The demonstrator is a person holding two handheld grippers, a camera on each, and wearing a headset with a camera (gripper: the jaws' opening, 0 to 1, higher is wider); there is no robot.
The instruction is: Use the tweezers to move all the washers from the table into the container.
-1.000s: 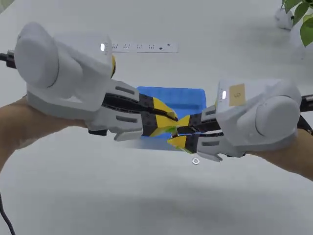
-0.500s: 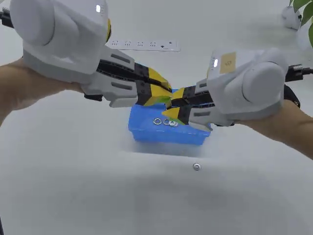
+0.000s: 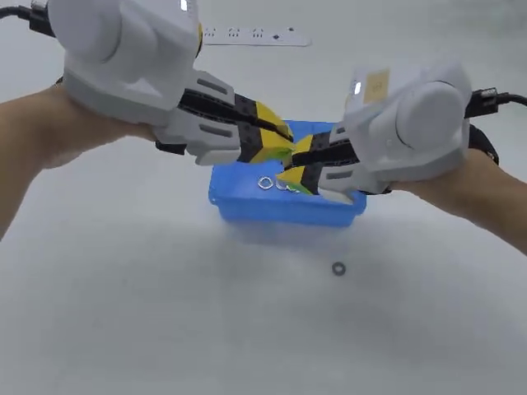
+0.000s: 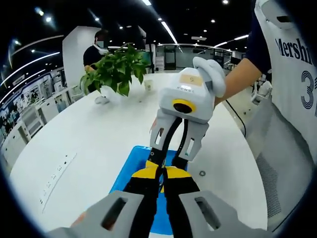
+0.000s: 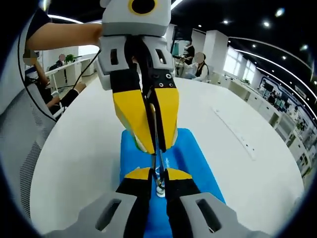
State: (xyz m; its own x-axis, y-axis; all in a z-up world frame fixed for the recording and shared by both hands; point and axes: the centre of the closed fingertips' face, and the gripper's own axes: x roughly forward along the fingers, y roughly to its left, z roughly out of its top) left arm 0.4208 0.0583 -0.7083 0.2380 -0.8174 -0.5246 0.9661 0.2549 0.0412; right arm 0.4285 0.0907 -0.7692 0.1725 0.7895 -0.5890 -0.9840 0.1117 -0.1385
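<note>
Holding the left tongs (image 3: 280, 146) and the right tongs (image 3: 293, 174) tip to tip just above the blue container (image 3: 272, 212), which sits near the middle of the white worktop (image 3: 165, 313). Grips the tweezers (image 5: 155, 144) in the left tongs, drawn narrow on the thin metal strip. Brings the right tongs in narrow too, either side of the tweezers' other end; cannot tell whether pinching it or only flanking it. Points the two tongs at each other, left from the left side, right from the right side. Shows several washers (image 3: 265, 183) lying inside the container, close together under the tips. Shows one loose washer (image 3: 338, 268) on the worktop, on the near side of the container, a little to the right and apart from its wall. Shows a power strip (image 3: 255, 36) at the far edge and a leafy plant (image 4: 116, 72) farther off.
</note>
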